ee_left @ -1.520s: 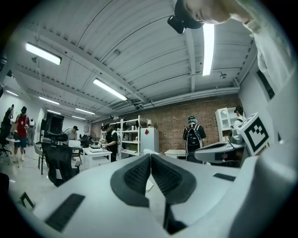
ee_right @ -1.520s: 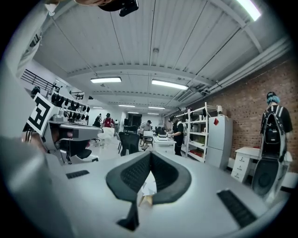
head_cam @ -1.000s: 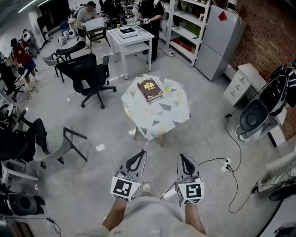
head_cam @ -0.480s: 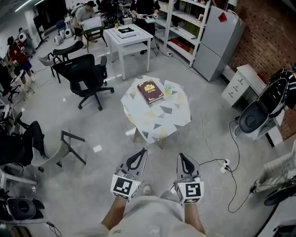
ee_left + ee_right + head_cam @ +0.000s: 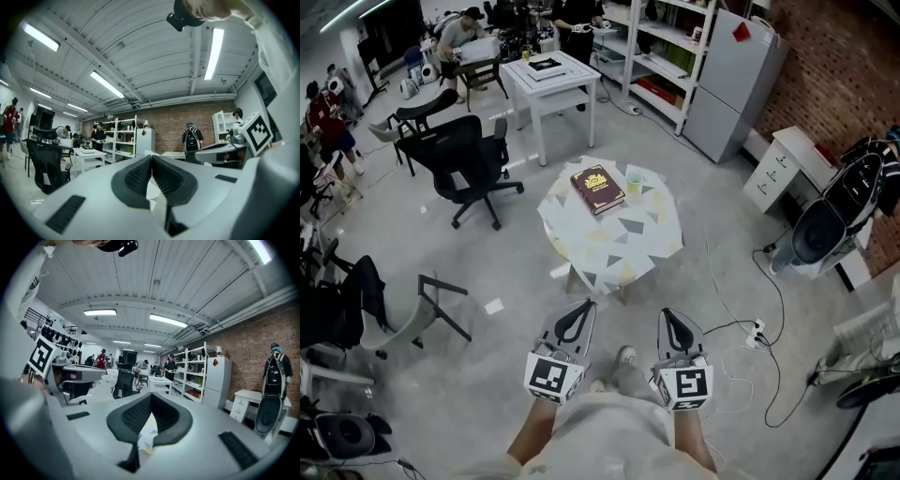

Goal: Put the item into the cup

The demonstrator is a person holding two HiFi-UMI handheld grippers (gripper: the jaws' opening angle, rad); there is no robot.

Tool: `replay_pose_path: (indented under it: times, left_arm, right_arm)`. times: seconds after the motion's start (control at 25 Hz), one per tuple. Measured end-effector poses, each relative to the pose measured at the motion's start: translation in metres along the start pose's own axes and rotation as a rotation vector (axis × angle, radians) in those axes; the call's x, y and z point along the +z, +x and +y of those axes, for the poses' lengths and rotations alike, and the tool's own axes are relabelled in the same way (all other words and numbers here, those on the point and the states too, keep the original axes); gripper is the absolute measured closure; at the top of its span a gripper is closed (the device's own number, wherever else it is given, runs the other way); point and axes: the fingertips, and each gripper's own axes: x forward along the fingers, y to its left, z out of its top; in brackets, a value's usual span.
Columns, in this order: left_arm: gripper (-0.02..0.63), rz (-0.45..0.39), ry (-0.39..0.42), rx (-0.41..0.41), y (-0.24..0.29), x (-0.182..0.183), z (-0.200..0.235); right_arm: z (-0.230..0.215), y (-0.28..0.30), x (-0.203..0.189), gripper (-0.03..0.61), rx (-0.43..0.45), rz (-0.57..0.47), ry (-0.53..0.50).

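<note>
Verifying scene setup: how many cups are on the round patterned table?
1: a pale green cup near the round patterned table's far edge, just right of the dark red book. A smaller one could go unseen from here.

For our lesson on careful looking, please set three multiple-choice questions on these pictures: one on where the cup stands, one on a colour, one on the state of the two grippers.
1. Where does the cup stand?
A. On top of the book
B. On the round table, beside the book
C. On the floor

2. What colour is the book's cover?
A. Blue
B. Green
C. Dark red

3. How are the left gripper and the right gripper?
A. Both shut, with nothing in them
B. Both wide open
C. The left one shut on the cup

Answers:
1 B, as the head view shows the cup on the round table just right of the book.
2 C, as the cover shows dark red with a gold mark.
3 A, as each gripper view shows the jaw tips meeting with nothing between them.
</note>
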Motion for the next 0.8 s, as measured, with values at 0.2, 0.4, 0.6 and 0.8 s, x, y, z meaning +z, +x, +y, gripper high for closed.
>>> replay_pose_path:
  times: [0.2, 0.4, 0.6, 0.8]
  left_arm:
    - [0.597, -0.001, 0.001, -0.002, 0.013, -0.005, 0.008]
    - [0.597, 0.010, 0.005, -0.003, 0.027, -0.009, 0.015]
    - [0.597, 0.011, 0.011, -0.005, 0.045, -0.007, 0.021]
    - [0.597, 0.025, 0.009, -0.002, 0.064, -0.012, 0.028]
  right_arm:
    - [-0.007, 0.012, -0.004, 0.572, -0.009, 0.000, 0.002]
    - [-0.014, 0.027, -0.003, 0.572, -0.010, -0.001, 0.001]
    - [-0.024, 0.042, -0.004, 0.572, -0.009, 0.002, 0.010]
    - [-0.035, 0.060, -0.010, 0.572, -0.002, 0.017, 0.019]
